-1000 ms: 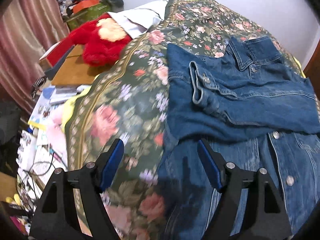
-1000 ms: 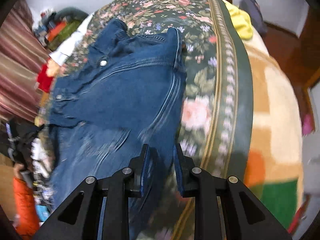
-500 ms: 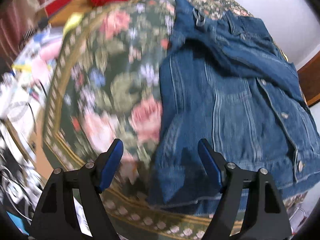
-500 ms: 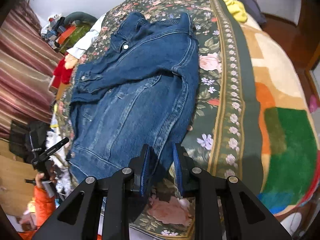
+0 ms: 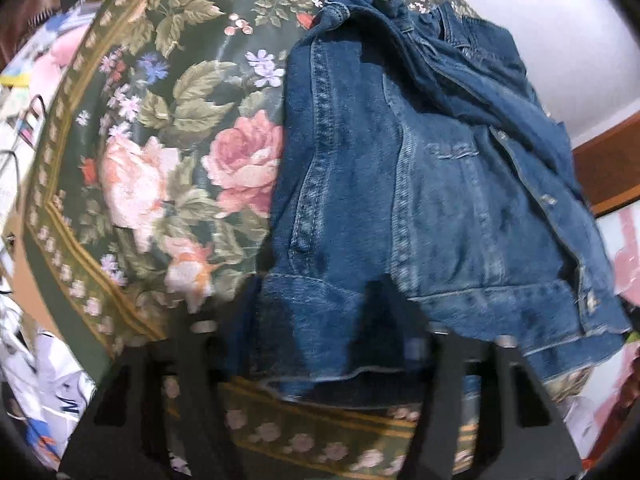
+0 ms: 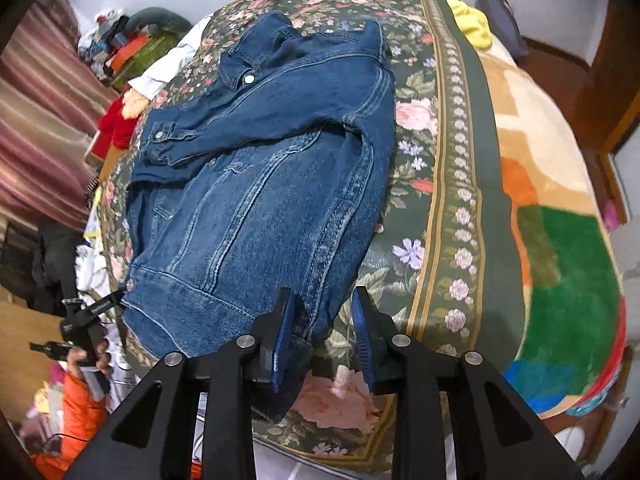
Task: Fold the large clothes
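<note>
A blue denim jacket (image 6: 260, 184) lies on a floral bedspread (image 6: 432, 200), collar far, hem near, one sleeve folded across its chest. My right gripper (image 6: 324, 340) is open at the jacket's near right hem corner, the left finger over the denim, nothing clamped. In the left wrist view the jacket (image 5: 420, 184) fills the right half. My left gripper (image 5: 320, 336) is open and straddles the hem's near left corner; its fingers are blurred and partly hidden by the cloth. The left gripper also shows in the right wrist view (image 6: 80, 320), at the hem's left corner.
A colourful plush blanket (image 6: 560, 240) covers the bed's right side. A red plush toy (image 6: 116, 120) and piled items (image 6: 120, 48) sit at the far left by striped curtains. Papers and clutter (image 5: 24, 80) lie beside the bed's left edge.
Both grippers have pulled back down to the jacket's hem. The right gripper, shut before, has opened. The left gripper stays open and is now down over the hem corner.
</note>
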`<state>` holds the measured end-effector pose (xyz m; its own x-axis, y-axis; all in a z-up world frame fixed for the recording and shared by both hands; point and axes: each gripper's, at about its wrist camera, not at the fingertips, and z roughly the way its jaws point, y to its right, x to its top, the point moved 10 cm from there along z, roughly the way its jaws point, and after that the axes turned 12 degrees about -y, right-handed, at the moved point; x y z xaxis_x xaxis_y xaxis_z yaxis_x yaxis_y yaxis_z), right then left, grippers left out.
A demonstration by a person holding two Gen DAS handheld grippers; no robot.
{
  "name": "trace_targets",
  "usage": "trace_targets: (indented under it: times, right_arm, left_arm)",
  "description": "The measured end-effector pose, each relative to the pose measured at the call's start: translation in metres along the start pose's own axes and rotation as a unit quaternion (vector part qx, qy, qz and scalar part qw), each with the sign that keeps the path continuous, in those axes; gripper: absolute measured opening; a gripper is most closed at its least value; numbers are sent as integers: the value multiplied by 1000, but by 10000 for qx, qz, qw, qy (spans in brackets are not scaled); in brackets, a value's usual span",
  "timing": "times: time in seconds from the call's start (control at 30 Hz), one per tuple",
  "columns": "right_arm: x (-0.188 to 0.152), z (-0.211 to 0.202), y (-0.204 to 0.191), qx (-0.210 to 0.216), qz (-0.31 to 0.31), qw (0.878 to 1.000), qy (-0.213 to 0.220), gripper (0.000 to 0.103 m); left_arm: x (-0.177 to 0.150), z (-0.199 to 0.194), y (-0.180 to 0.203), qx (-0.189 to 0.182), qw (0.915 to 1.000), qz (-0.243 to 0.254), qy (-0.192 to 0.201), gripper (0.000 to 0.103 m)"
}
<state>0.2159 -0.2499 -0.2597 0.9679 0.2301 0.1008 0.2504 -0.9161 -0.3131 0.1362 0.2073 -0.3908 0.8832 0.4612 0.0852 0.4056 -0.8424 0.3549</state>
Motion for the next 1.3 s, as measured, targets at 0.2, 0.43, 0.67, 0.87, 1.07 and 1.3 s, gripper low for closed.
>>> trace_targets:
  times: [0.2, 0.43, 0.67, 0.87, 1.07, 1.3]
  right_arm:
    - [3, 7, -28, 1042, -56, 9945, -47, 95]
    - [23, 14, -51, 508, -517, 9969, 292, 69]
    - [52, -2, -59, 1024, -627, 9916, 477, 17]
    - [103, -38, -70, 1327, -680, 9833, 1046, 13]
    - [190, -48, -43, 1501, -163, 9779, 1449, 10]
    - [286, 0, 17, 1278, 642, 9807, 1336, 10]
  left_arm:
    - [16, -11, 22, 488, 9983, 294, 145, 22]
    - [49, -59, 68, 439, 9931, 756, 777, 20]
    - [97, -105, 118, 433, 9792, 1403, 1398, 19]
    - [168, -141, 146, 100, 9741, 1386, 1781, 19]
    - [254, -133, 127, 334, 9796, 767, 1829, 18]
    - [325, -55, 76, 1118, 9839, 111, 1392, 18]
